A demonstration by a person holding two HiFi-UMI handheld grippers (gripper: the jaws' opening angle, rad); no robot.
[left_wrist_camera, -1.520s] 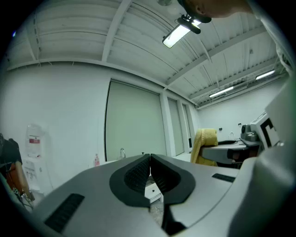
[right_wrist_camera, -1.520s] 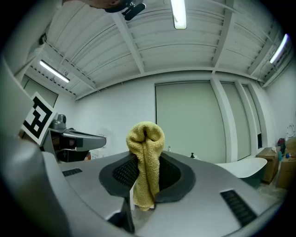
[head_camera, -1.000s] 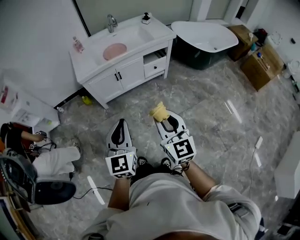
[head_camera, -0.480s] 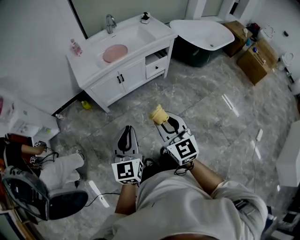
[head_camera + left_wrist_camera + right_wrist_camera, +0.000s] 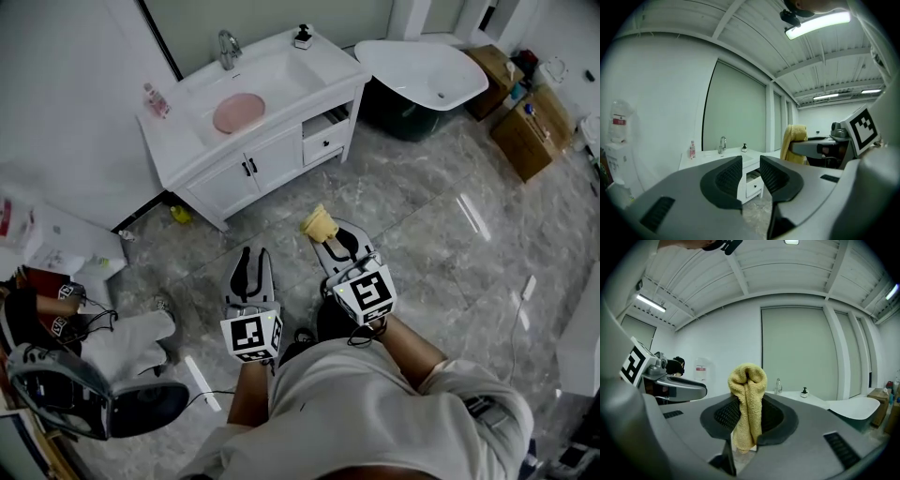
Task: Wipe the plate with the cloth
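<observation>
Head view: a person stands on a marbled floor with a gripper in each hand, well apart from the white vanity (image 5: 274, 155) whose basin holds the pink plate (image 5: 238, 112). The plate lies ahead and to the left of both tools, and the left gripper (image 5: 249, 256) is on the nearer side of it. The right gripper (image 5: 324, 231), slightly further forward, carries the yellow cloth (image 5: 318, 223) bunched at its tips. The cloth will probably have to travel forward and leftward over the vanity's front edge and then down into the basin. Left gripper view: the left gripper (image 5: 751, 169) points towards the vanity (image 5: 704, 157), its dark ribbed jaws parted by a narrow gap with nothing between them. The faucet (image 5: 722, 143) shows just above the jaws, but the plate is hidden below the basin rim. The cloth (image 5: 794, 141) hangs off to the right. Right gripper view: the right gripper (image 5: 749, 420) has its jaws closed on the cloth (image 5: 748, 397), which stands upright between the pads, folded over at the top with its tail trailing below. Beyond it, slightly right of the jaw line, are the vanity top (image 5: 802, 397) and faucet (image 5: 778, 385). The plate cannot be made out here, and the task appears to be in its approach, with wiping not yet begun.
</observation>
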